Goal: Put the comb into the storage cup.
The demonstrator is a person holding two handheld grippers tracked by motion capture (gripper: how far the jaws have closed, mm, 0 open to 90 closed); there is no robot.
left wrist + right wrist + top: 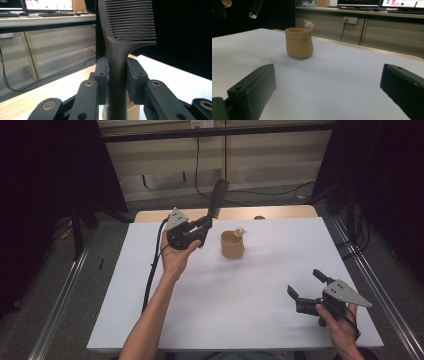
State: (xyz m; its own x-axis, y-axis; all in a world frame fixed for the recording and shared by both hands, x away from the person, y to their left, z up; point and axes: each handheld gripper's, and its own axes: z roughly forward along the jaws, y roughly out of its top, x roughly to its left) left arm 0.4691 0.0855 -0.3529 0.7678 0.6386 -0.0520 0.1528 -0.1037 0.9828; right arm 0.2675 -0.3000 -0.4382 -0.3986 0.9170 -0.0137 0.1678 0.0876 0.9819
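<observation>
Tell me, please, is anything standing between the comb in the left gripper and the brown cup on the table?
Nothing visible does. The left gripper holds the comb upright by its handle, just beside the cup, whose mouth looks open. The white table between them is bare.

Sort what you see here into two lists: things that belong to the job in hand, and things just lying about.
Part of the job:
comb, clamped in the left gripper
tan cup

Lying about:
right gripper, open and idle on the white table
cables on the floor
monitors
</observation>
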